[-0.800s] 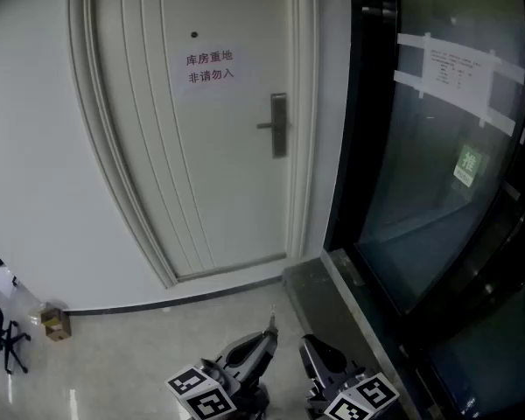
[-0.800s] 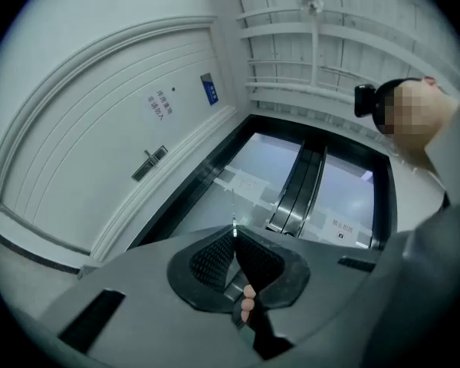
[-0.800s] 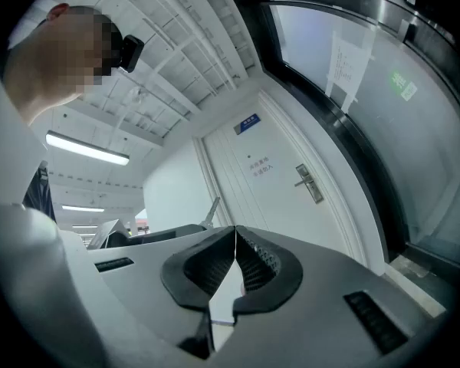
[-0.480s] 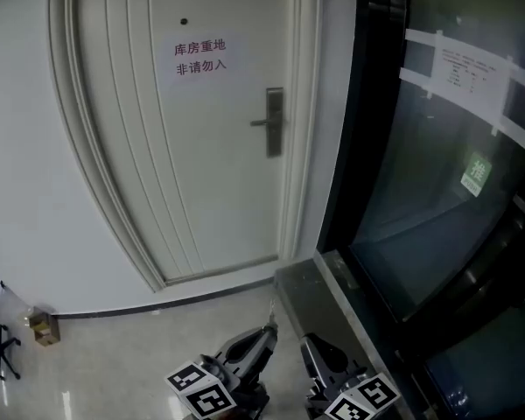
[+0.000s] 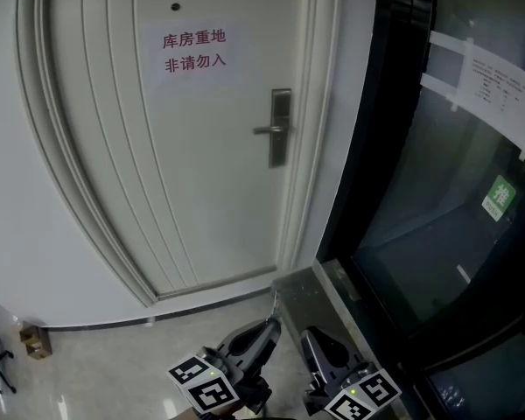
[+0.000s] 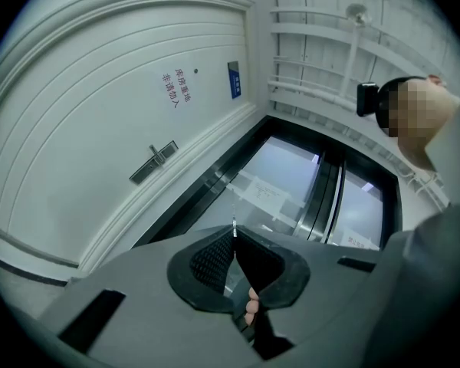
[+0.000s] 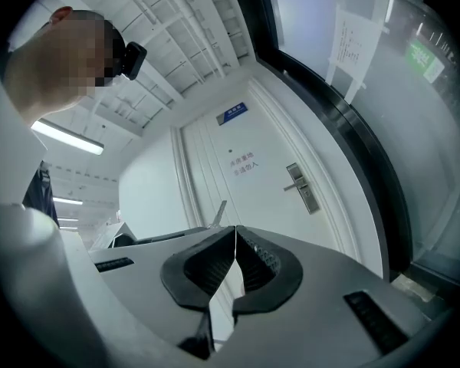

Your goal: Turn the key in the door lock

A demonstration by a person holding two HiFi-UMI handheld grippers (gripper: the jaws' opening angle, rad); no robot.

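Key [image 5: 273, 308] stands up as a thin blade from the left gripper [image 5: 264, 329], whose jaws are pressed together on it, well below the lock [image 5: 280, 138] and not yet near it. The right gripper [image 5: 309, 341], also low under the lock, is closed on nothing. I think such a narrow grip may let the key tilt, so it could miss the keyhole or slip out.
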